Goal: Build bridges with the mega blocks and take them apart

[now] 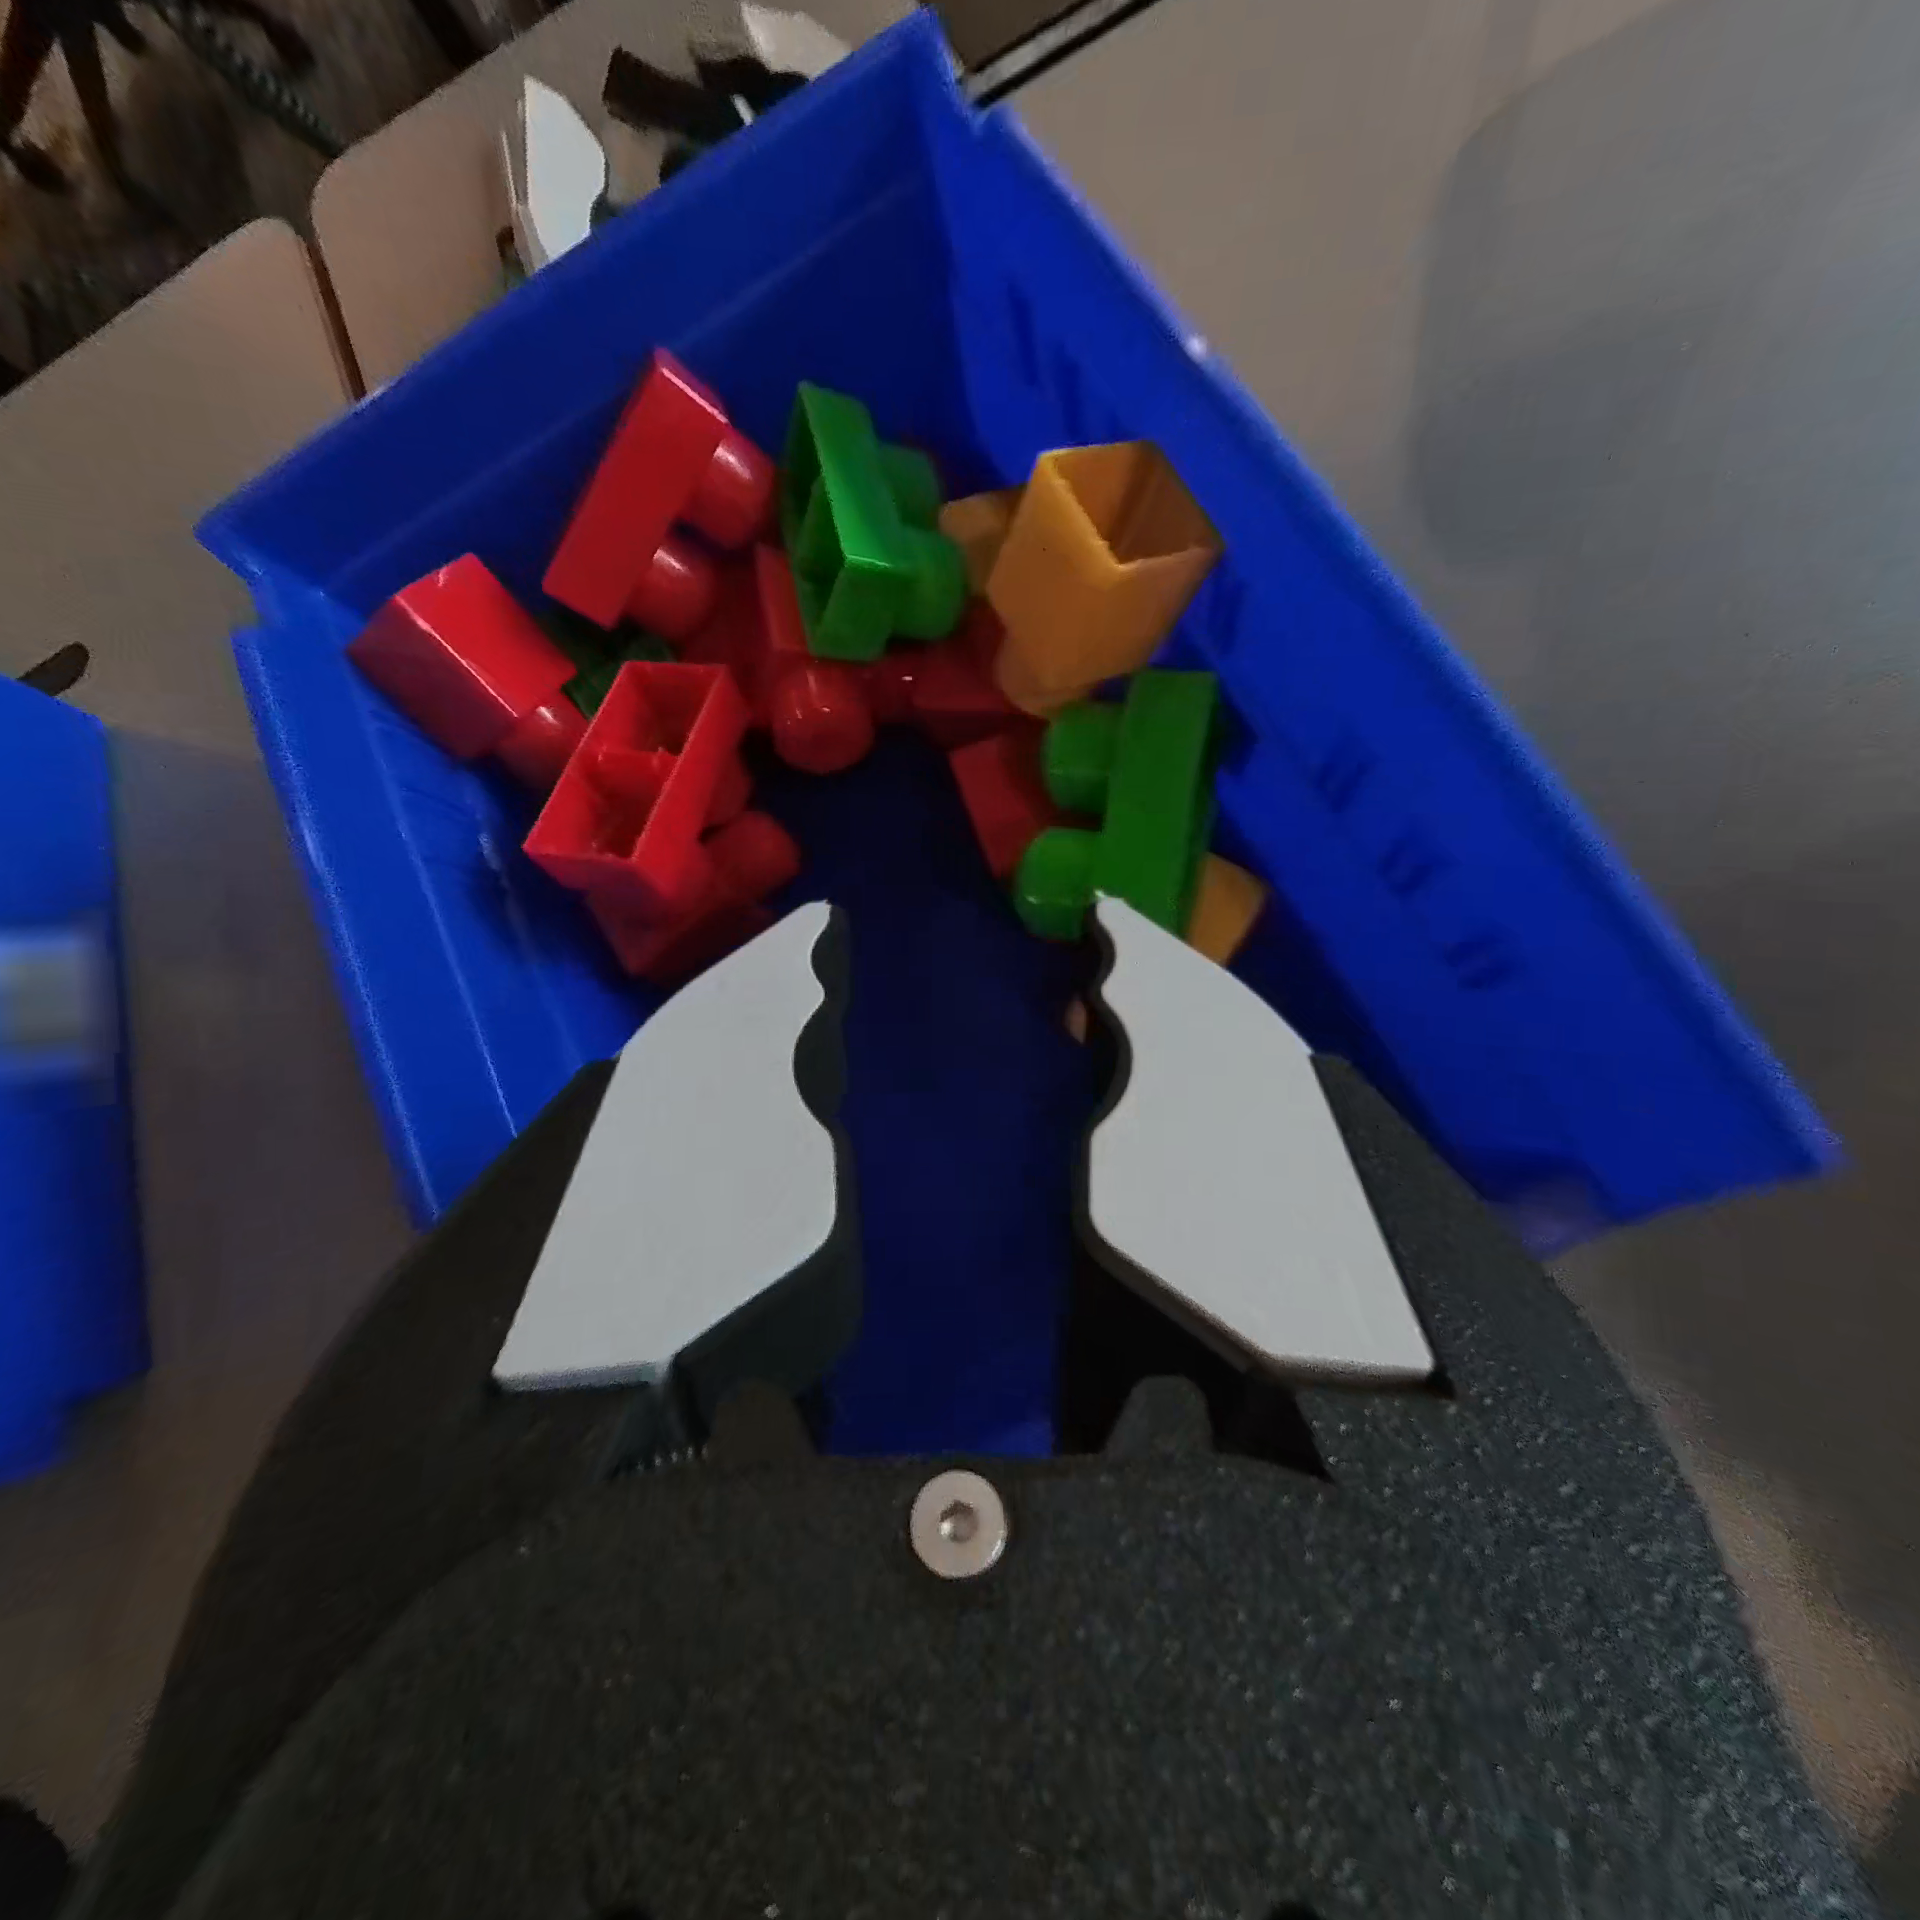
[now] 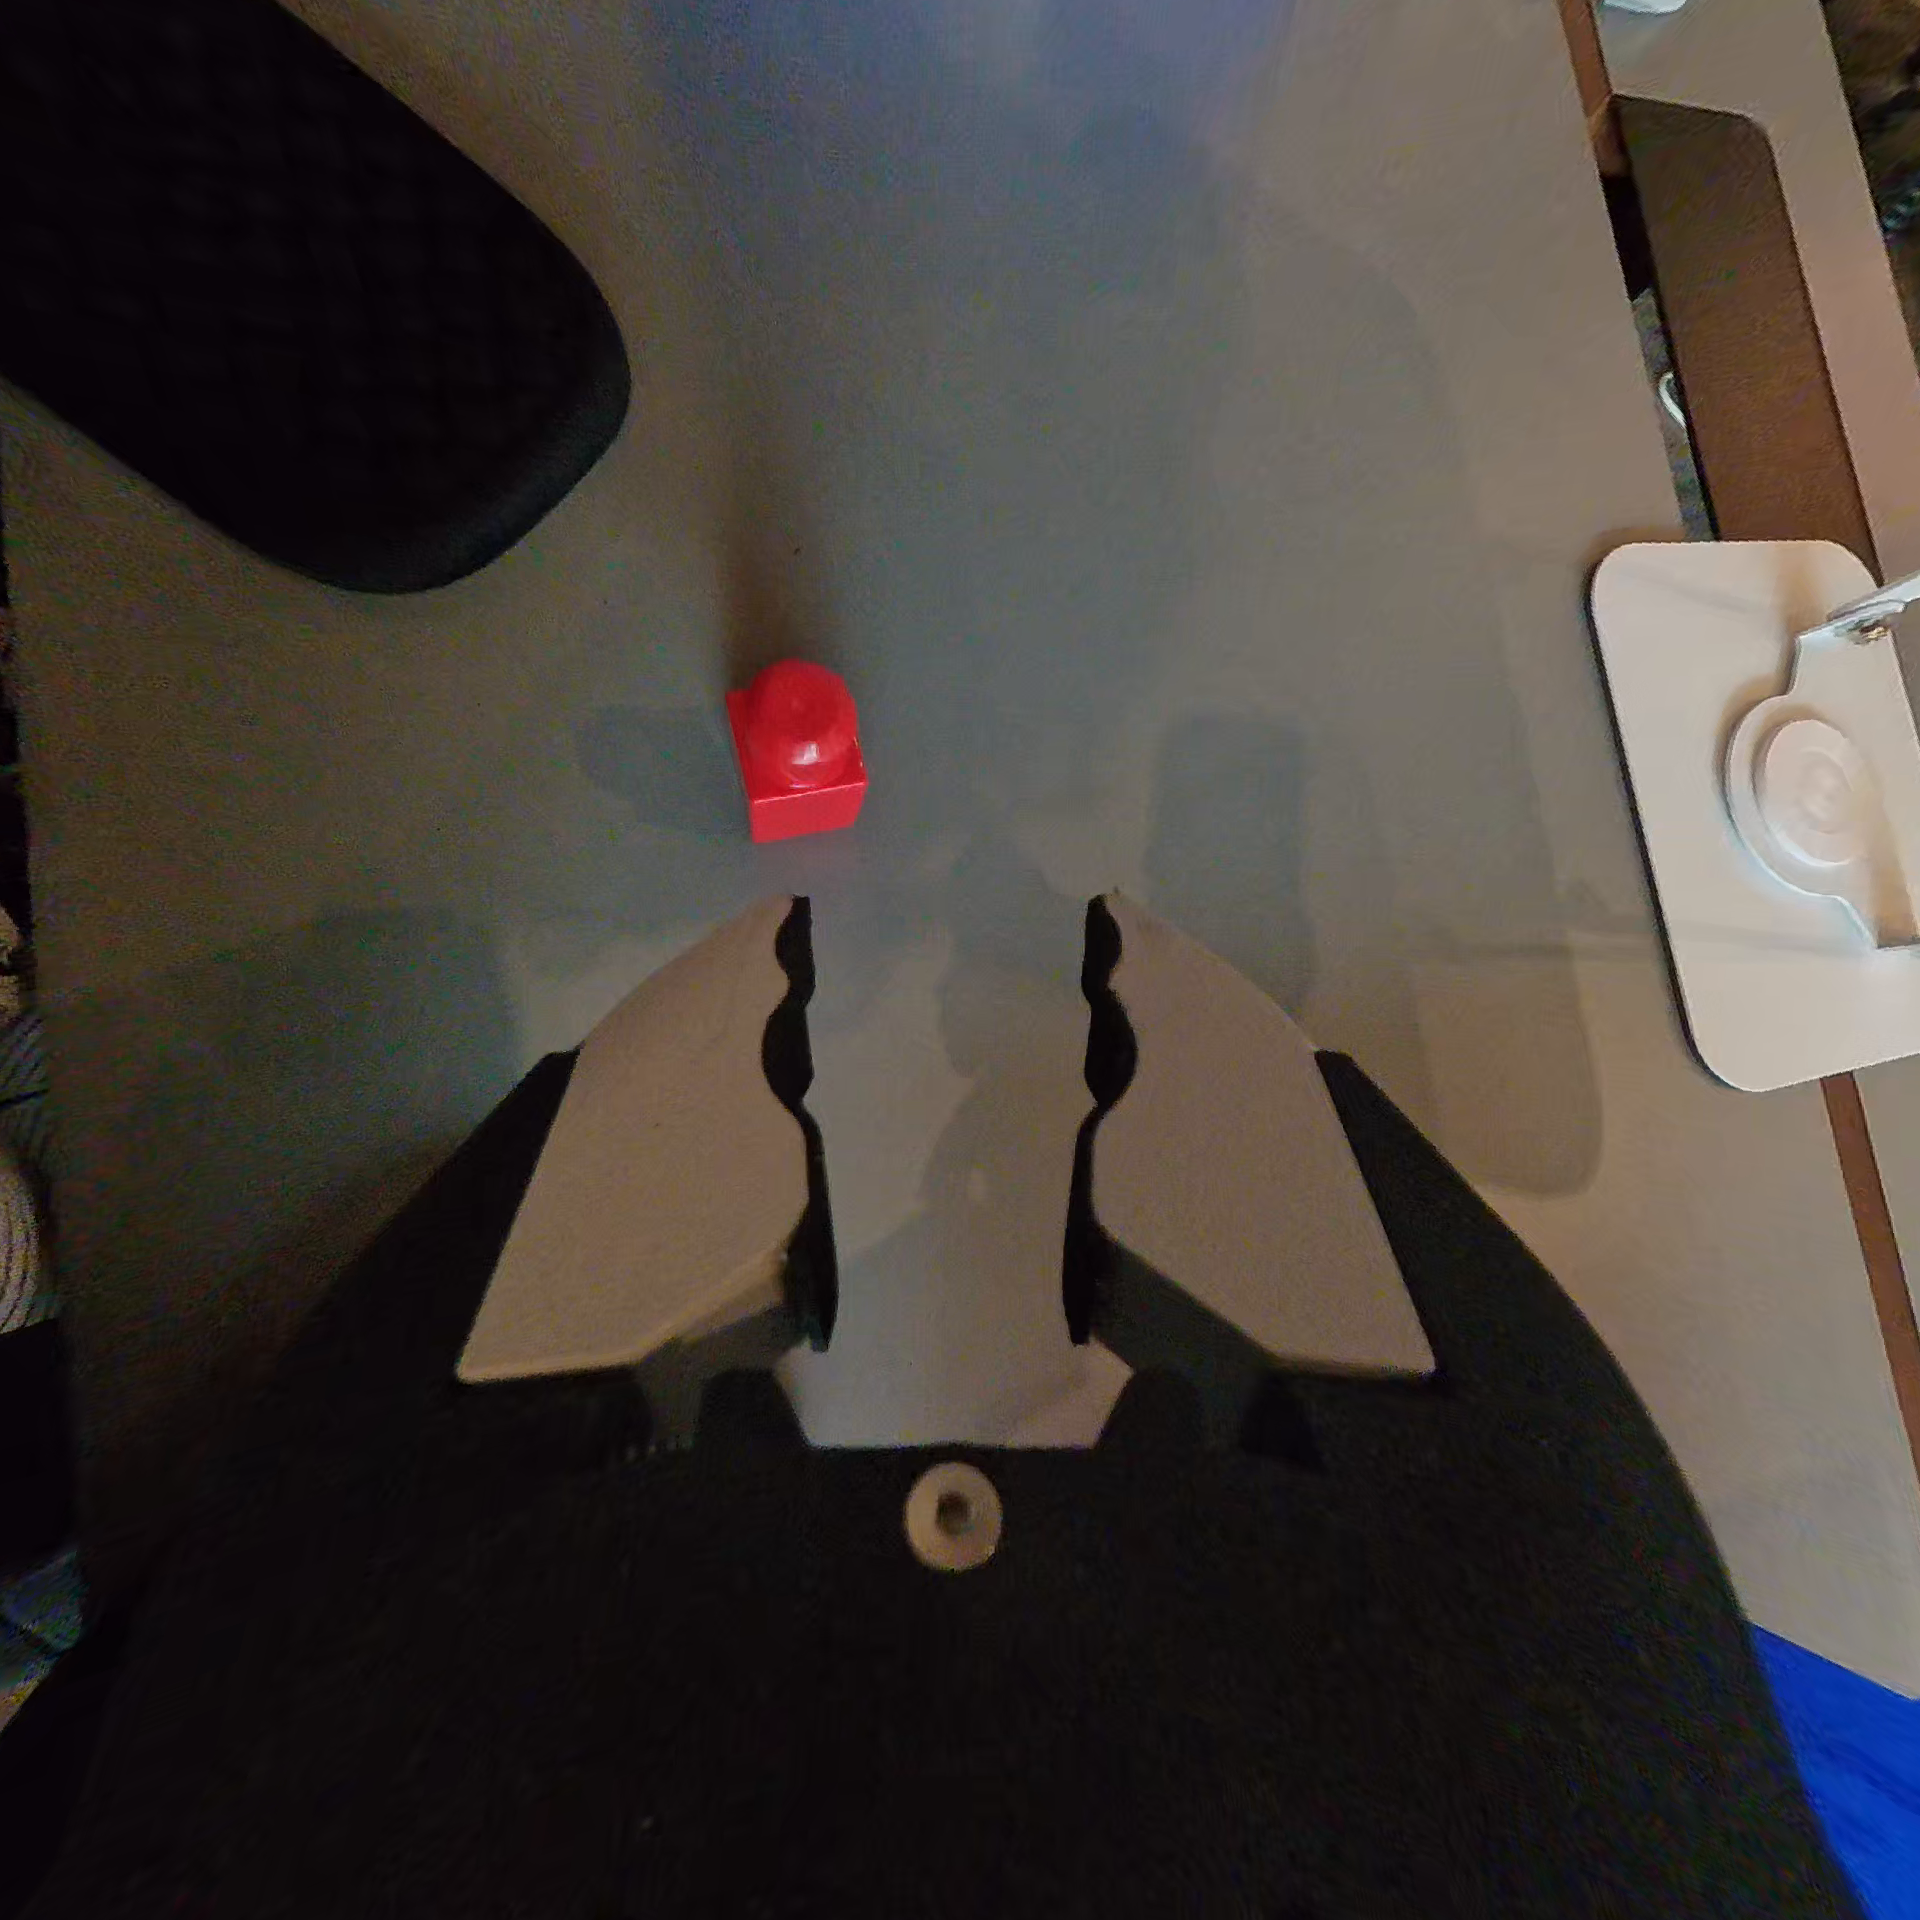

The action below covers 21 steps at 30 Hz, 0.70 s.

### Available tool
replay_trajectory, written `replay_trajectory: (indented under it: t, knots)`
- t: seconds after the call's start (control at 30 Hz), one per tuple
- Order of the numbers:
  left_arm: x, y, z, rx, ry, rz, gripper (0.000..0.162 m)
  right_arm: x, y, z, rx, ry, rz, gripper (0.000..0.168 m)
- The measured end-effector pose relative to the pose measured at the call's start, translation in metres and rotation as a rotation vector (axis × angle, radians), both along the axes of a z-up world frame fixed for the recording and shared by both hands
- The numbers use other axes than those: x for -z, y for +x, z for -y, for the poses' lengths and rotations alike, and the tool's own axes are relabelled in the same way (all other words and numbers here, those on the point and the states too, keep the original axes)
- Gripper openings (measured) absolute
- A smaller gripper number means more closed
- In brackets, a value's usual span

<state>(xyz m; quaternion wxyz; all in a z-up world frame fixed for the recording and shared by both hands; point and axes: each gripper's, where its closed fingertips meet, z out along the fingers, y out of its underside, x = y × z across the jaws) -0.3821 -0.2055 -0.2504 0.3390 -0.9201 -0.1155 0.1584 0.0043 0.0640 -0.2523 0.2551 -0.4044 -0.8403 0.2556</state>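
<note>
In the left wrist view a blue bin holds several loose mega blocks: red ones, green ones and an orange one. My left gripper is open and empty, its tips over the bin's near part, just short of the blocks. In the right wrist view a single red one-stud block stands upright on the grey table. My right gripper is open and empty above the table, a little nearer than the block and to its right.
A second blue bin sits at the left edge of the left wrist view. In the right wrist view a white stand base lies at the table's right edge, a black rounded object at upper left, and blue plastic at lower right. Some 50 cm of space lies between my two pairs of fingers.
</note>
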Motion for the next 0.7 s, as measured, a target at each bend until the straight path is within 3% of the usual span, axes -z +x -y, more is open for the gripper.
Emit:
replay_trajectory:
  t: [0.3,0.5,0.7]
  knots:
    - [0.045,-0.049,-0.04,-0.083,-0.031,-0.037,0.04,-0.003,0.001,-0.008,0.014,-0.014,-0.027,0.05]
    - [0.044,-0.073,-0.048,-0.072,-0.034,-0.179,0.038,-0.005,0.002,-0.01,0.013,-0.022,-0.039,0.05]
    - [0.056,-0.077,-0.049,-0.004,-0.141,-0.254,0.041,-0.008,0.003,-0.013,0.02,-0.029,-0.053,0.05]
